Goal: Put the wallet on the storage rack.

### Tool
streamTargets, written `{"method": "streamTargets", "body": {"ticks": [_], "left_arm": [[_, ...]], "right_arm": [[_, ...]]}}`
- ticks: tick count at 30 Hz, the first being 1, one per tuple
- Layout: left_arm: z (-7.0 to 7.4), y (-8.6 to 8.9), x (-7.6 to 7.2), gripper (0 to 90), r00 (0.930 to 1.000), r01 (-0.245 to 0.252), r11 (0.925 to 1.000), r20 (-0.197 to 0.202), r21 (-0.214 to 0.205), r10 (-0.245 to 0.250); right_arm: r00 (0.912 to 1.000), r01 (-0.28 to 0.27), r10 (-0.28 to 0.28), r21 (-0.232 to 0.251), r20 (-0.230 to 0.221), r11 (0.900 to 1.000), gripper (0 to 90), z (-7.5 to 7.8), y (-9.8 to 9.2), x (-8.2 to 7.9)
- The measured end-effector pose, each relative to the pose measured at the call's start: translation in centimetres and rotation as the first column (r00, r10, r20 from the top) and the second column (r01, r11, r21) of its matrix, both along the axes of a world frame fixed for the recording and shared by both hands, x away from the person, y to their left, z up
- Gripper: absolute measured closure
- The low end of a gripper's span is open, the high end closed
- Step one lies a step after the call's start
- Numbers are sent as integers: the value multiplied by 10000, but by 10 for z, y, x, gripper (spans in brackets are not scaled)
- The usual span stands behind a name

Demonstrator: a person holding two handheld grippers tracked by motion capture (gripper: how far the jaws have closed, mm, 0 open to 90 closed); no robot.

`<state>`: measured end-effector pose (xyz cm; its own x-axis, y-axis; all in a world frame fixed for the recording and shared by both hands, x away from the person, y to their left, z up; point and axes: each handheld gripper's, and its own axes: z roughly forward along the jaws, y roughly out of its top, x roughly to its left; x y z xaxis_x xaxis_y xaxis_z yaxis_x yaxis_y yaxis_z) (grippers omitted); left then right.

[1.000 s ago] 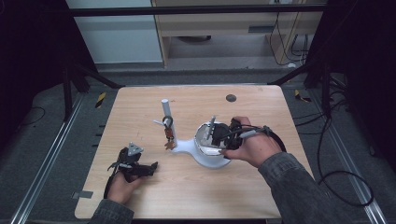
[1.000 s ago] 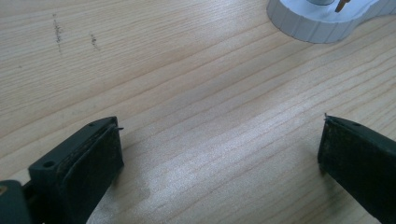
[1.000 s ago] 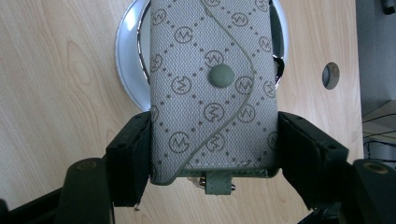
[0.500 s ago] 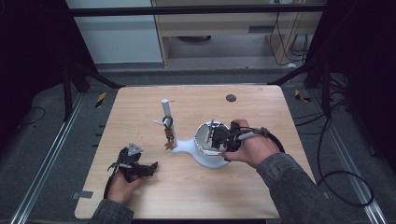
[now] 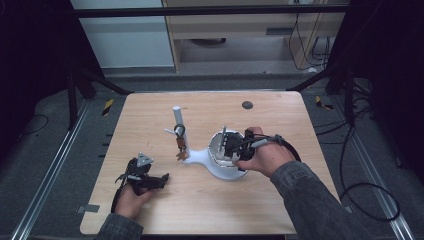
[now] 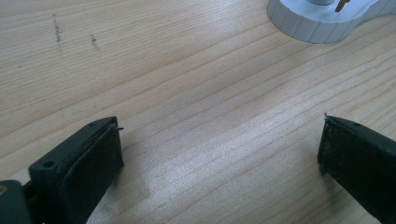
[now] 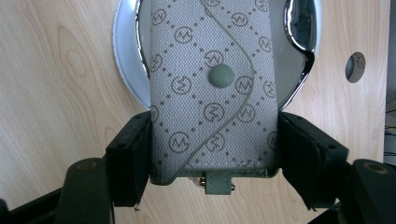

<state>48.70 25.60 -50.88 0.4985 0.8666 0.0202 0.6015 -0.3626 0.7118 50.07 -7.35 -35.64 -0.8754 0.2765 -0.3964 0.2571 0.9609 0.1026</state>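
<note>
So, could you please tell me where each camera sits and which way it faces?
High view: above the person's side, looking forward and down on the table; both forearms and hands show, with the left tongs.
Left gripper view: on the left tongs, low over bare wood; two open jaws show.
Right gripper view: on the right tongs, looking down; jaws clamp a patterned key pouch over the dish.
Shared: the left gripper view and high view both show the white stand.

The middle of the tabletop point(image 5: 150, 115) is taken by a white stand point(image 5: 200, 156) with an upright post point(image 5: 177, 118) and keys point(image 5: 180, 145) hanging from it, its round dish point(image 5: 220, 167) toward the right. The right gripper point(image 5: 226, 146) and a fabric key case point(image 7: 212, 88) crowd that dish. The left, far and near edges offer open wood for passing.
</note>
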Motion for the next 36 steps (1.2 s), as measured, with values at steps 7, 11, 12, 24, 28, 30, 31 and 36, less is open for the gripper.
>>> {"method": "streamTargets", "body": {"ticks": [7,11,12,24,28,30,31,36], "left_arm": [[0,0,0,0,10000,-1,10000,1,-3,1],[0,0,0,0,10000,-16,10000,8,-23,16],[0,0,0,0,10000,-1,10000,-2,0,1],[0,0,0,0,10000,-1,10000,-11,-1,1],[0,0,0,0,10000,7,10000,-22,4,-7],[0,0,0,0,10000,7,10000,-25,4,-7],[0,0,0,0,10000,5,10000,-24,5,-5],[0,0,0,0,10000,6,10000,-19,8,-6]], "right_arm": [[9999,30,-31,-125,-108,9999,308,-3,5,4],[9998,96,-98,-139,-146,9999,308,-4,7,7],[9998,94,-97,-170,-173,9998,308,-4,8,8],[9993,242,-248,-217,-290,9995,307,-8,13,15],[9991,245,-254,-255,-337,9994,307,-9,15,17],[9991,214,-223,-265,-351,9994,307,-9,16,18],[9991,230,-238,-252,-342,9994,307,-9,16,18],[9989,305,-314,-253,-351,9992,306,-11,16,20]]}}
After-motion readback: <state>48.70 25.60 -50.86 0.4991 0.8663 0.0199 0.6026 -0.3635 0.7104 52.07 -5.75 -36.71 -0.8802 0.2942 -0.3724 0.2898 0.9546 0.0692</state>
